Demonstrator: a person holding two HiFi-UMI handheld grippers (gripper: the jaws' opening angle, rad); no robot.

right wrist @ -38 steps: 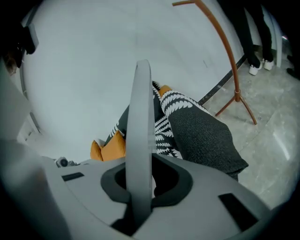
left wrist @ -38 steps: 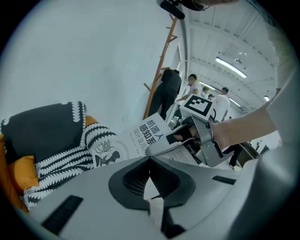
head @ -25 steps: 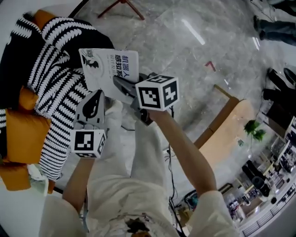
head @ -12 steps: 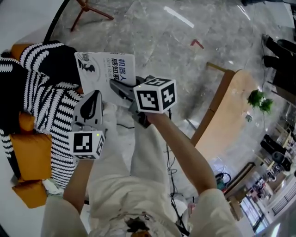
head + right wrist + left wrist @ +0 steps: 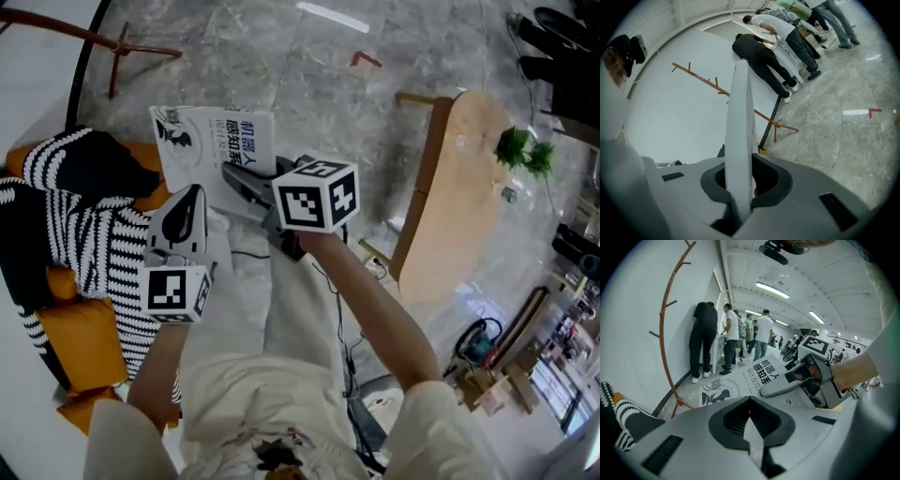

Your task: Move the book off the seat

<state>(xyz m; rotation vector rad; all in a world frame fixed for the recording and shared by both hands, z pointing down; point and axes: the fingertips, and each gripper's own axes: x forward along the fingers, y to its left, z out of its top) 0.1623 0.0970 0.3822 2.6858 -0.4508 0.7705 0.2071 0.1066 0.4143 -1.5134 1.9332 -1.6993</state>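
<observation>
At far left, orange upholstered seat (image 5: pixel 80 342): draped with a black-and-white striped knitted blanket (image 5: pixel 94 244).
Left gripper (image 5: pixel 192 192): jaws are seen pressed together with nothing between them, just beside the blanket.
White paperback book with black print (image 5: pixel 206 145): held in the air over the grey marble floor (image 5: pixel 319 84), by the seat's edge.
Right gripper (image 5: pixel 232 171): jaws are clamped on the book's lower edge, the book being seen edge-on between them.
Light wooden table (image 5: pixel 459 187): stood well apart at the right.
</observation>
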